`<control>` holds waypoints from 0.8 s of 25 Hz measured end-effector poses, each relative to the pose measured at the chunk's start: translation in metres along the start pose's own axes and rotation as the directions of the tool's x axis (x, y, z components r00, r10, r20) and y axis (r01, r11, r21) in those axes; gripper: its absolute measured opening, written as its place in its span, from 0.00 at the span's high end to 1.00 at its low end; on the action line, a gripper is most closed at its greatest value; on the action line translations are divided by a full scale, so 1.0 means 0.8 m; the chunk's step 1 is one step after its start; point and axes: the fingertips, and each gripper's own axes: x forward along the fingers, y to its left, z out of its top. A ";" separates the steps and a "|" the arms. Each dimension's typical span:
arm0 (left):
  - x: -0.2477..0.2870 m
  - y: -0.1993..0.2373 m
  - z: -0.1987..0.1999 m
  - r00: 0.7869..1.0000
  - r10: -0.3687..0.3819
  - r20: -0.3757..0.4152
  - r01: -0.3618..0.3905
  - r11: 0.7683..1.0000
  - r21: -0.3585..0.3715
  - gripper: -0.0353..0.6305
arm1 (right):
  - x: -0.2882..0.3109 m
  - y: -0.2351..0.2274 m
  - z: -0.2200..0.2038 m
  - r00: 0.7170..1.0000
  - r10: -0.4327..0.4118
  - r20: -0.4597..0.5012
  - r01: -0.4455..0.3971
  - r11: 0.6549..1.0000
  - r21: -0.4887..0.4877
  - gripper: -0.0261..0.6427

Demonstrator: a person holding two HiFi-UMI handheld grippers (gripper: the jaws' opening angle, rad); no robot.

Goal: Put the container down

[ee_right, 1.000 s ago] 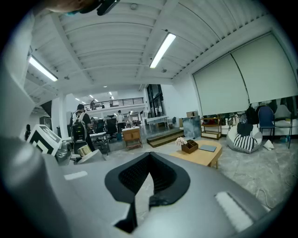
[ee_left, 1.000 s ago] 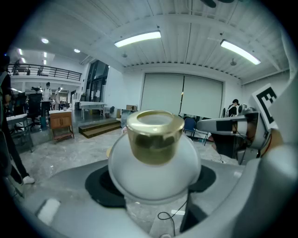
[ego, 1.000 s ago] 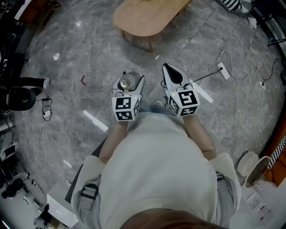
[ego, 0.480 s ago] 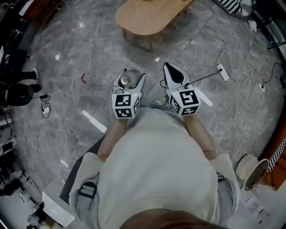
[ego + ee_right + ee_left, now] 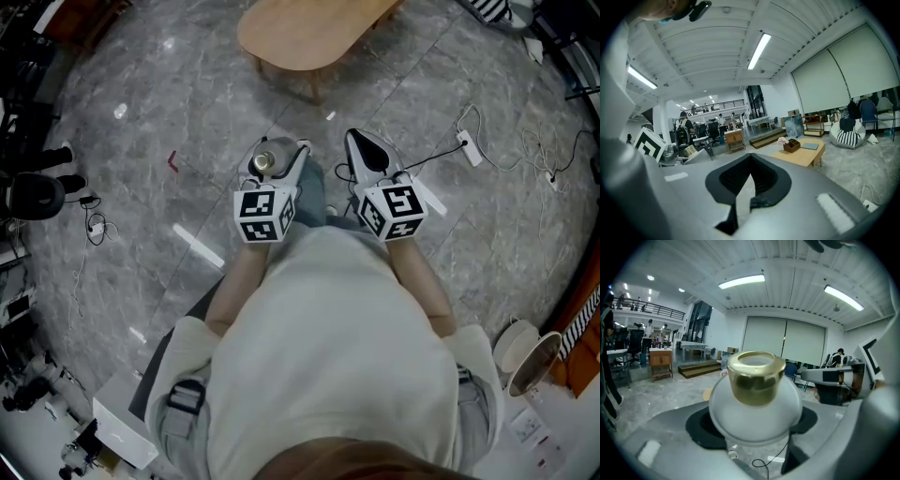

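In the left gripper view a frosted white round container (image 5: 754,408) with a gold cap (image 5: 756,376) fills the space between the jaws. My left gripper (image 5: 754,425) is shut on its body and holds it upright in the air. From the head view the same container (image 5: 265,161) sits in the left gripper (image 5: 277,164), over the grey floor in front of the person's chest. My right gripper (image 5: 362,150) hovers beside it, to the right. Its jaws (image 5: 749,180) meet with nothing between them.
A light wooden oval table (image 5: 309,33) stands ahead on the grey marble floor; in the right gripper view this table (image 5: 804,154) carries a small box. A power strip with cables (image 5: 469,148) lies to the right. Desks and people are at the left.
Both grippers have hardly moved and the container stays in the left one. A blue trouser leg now shows between the grippers as the person steps forward.
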 end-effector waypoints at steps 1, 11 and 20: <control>0.008 0.003 0.002 1.000 -0.001 0.000 0.001 1.000 -0.006 0.42 | 0.006 -0.004 0.001 1.000 0.002 -0.001 -0.002 1.000 -0.004 0.96; 0.121 0.055 0.035 1.000 -0.009 -0.021 0.008 1.000 -0.015 0.42 | 0.106 -0.067 0.031 1.000 -0.007 -0.016 0.006 1.000 -0.024 0.96; 0.228 0.125 0.101 0.999 -0.029 -0.037 0.029 1.000 -0.004 0.42 | 0.227 -0.117 0.084 0.999 -0.036 -0.040 0.035 0.999 -0.026 0.96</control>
